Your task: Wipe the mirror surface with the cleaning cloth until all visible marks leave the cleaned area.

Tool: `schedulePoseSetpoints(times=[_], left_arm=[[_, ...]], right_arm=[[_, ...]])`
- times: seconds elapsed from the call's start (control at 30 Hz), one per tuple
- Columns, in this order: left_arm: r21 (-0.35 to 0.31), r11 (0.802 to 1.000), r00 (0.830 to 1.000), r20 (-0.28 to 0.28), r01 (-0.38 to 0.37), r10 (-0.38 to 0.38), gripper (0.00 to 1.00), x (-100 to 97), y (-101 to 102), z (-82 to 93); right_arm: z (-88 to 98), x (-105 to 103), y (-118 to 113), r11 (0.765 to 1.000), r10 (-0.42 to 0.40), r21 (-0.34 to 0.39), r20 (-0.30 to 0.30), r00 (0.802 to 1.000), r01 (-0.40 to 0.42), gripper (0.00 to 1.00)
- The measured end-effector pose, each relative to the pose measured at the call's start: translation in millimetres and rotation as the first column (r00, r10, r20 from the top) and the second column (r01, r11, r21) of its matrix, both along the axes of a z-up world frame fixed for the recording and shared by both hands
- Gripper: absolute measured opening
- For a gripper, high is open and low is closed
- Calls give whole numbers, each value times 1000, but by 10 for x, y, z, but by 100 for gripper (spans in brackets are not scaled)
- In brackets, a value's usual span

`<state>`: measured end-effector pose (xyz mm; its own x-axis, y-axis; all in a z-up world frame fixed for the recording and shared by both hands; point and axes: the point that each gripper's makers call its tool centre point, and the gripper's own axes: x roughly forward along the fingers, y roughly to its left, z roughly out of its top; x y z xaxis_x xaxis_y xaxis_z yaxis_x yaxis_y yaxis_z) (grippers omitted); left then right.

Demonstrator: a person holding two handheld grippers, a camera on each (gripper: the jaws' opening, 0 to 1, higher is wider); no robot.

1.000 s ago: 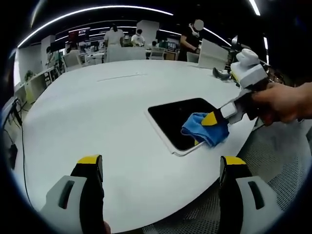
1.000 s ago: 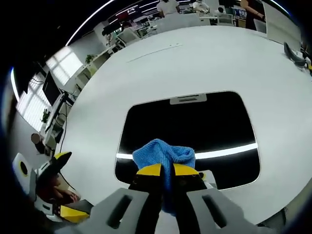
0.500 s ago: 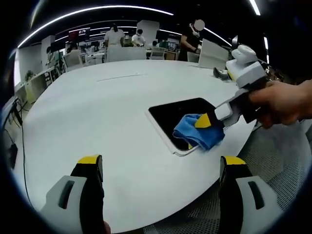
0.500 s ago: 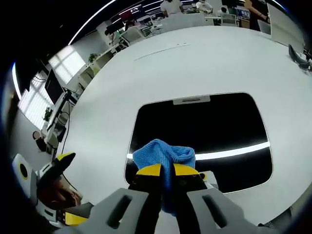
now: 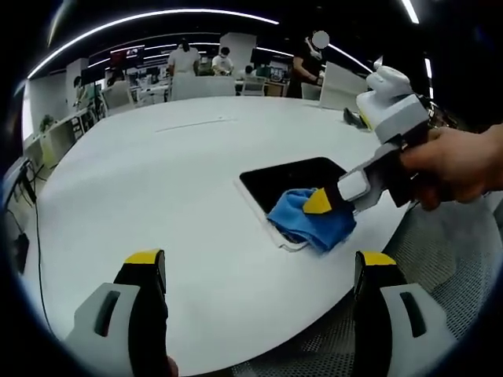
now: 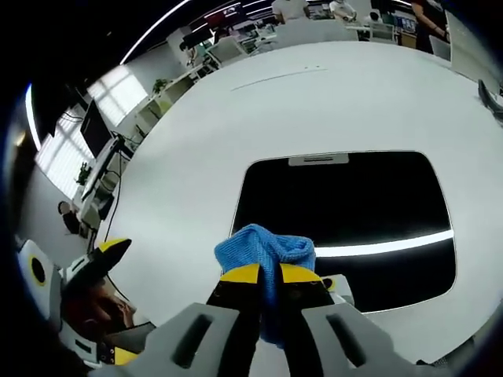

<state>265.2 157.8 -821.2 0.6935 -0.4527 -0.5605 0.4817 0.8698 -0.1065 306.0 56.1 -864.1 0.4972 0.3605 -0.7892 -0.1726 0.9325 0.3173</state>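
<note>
On a large, round white tabletop [image 5: 157, 181] in an open office, a dark rectangular mirror with a pale frame [image 6: 354, 212] lies flat near the near right edge, face up so it can be wiped; a ceiling light reflects across it as a bright stripe. In the left gripper view, the mirror [image 5: 287, 179] sits right of centre. A bunched blue cleaning cloth [image 6: 263, 250] rests on the mirror's near left corner, lapping over the frame, pressed there for wiping. The right gripper [image 6: 264, 275], yellow-tipped and held by a person's hand [image 5: 456, 165], is clamped tight on the cloth [image 5: 306, 222], which keeps it in place. The left gripper [image 5: 255, 271] waits above the near tabletop, its jaws spread wide with nothing between them, clear of the work.
</note>
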Motion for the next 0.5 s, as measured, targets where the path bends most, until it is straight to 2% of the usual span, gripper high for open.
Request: schedulePoseSetpoints(times=[0.2,0.5], left_arm=[[0,1000,1000,0,2,-2,99,1,-2,-3],[-1,1000,1000,0,0,0,99,-2,-5,0]], right_arm=[[3,18,106,999,32,-21,10,999,-32,2],[5,20,80,998,56,-28,26,998,-55,2]])
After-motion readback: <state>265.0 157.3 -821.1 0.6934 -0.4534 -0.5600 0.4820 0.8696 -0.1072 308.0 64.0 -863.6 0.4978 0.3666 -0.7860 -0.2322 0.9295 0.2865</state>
